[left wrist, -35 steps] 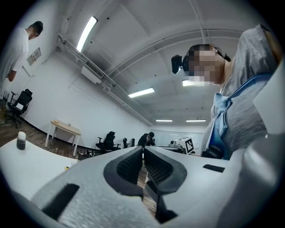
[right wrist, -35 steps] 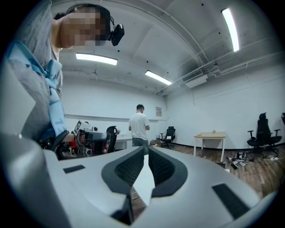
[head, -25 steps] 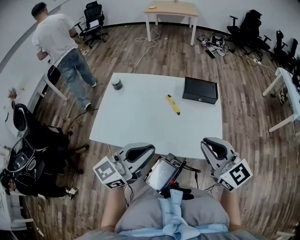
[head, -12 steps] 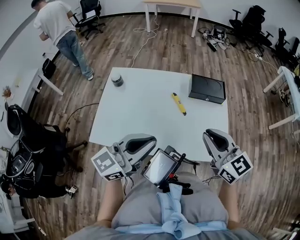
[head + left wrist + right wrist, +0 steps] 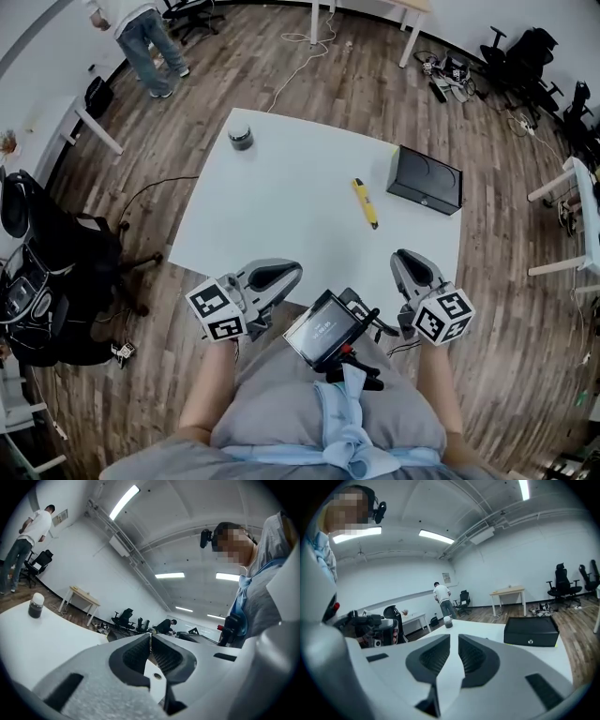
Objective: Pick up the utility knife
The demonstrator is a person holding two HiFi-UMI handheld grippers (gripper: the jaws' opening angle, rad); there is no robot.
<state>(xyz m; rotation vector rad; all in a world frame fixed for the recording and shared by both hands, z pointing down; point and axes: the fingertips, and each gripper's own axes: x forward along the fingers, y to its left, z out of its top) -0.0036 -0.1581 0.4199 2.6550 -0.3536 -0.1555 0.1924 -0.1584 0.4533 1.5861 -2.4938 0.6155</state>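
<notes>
The yellow utility knife (image 5: 366, 202) lies flat on the white table (image 5: 281, 197), right of centre and close to a black box (image 5: 427, 181). My left gripper (image 5: 294, 270) hovers at the table's near edge, jaws shut and empty, well short of the knife. My right gripper (image 5: 403, 256) is at the near right edge, nearer the knife but apart from it, jaws shut on nothing. In the left gripper view the left gripper (image 5: 150, 635) has its pads meeting at the tips. In the right gripper view the right gripper (image 5: 454, 637) looks across the tabletop. Neither gripper view shows the knife.
A dark jar (image 5: 241, 138) stands at the table's far left corner. The black box (image 5: 530, 631) sits at the right. A tablet-like device (image 5: 323, 339) hangs at my chest between the grippers. Office chairs (image 5: 37, 244) stand left of the table; a person (image 5: 141, 23) stands far off.
Both grippers have sunk and rolled slightly while staying at the table's near edge. The head view has shifted, and the distant person has moved toward the top of the picture.
</notes>
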